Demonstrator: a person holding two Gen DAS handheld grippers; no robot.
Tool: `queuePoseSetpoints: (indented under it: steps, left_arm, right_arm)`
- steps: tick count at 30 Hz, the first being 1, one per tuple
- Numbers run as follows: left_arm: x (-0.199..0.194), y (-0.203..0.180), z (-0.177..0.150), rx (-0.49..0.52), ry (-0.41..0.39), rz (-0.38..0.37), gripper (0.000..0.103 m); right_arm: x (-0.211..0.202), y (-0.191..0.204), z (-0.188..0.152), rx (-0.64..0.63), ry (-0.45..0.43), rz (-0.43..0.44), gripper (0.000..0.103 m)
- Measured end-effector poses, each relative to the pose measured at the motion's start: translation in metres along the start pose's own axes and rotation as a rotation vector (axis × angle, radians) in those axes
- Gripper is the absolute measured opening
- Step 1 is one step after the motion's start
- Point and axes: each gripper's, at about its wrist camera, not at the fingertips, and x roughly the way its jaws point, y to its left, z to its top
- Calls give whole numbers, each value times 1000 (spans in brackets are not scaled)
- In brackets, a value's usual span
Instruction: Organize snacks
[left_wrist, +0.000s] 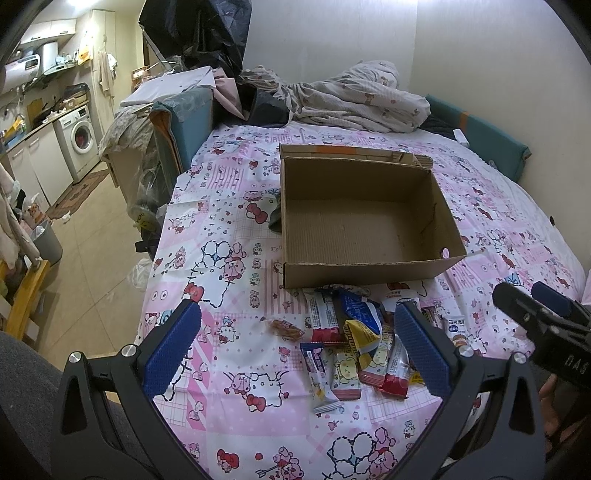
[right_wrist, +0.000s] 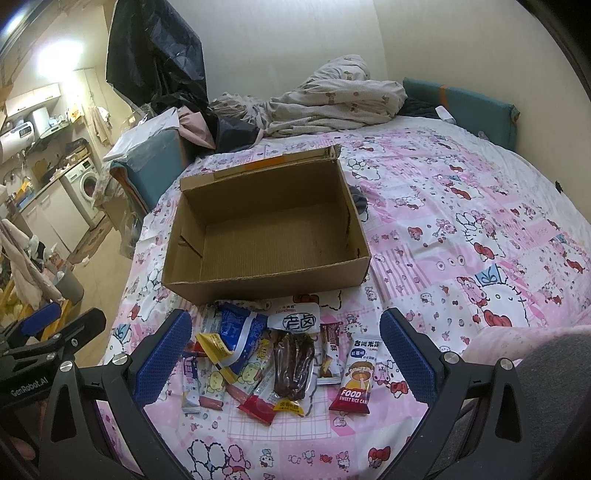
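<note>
The left gripper is nearest the camera, its two blue-padded fingers spread wide apart with nothing between them. It hangs above the left edge of the pile of snack packets on the pink cartoon bedsheet. One small brown snack lies alone, just left of the pile. The right gripper is also released, jaws wide, over the same pile; under it lie a dark brown vacuum pack and a rice cake packet. Just behind the snacks stands the cardboard box, open on top, with nothing inside. A crumpled blanket lies at the far end of the bed.
</note>
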Motion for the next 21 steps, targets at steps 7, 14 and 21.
queuePoseSetpoints:
  steps: [7,14,21]
  left_arm:
    - [19,14,34,-15,121,-15,103]
    - [63,36,46,-90,268,37,103]
    - [118,37,-3,-220,522,20,81]
  right_arm:
    - [11,-20,47,57,89,72,103]
    - [55,-40,52,125,221,106,103]
    - [80,-64,31,261,314,109,103]
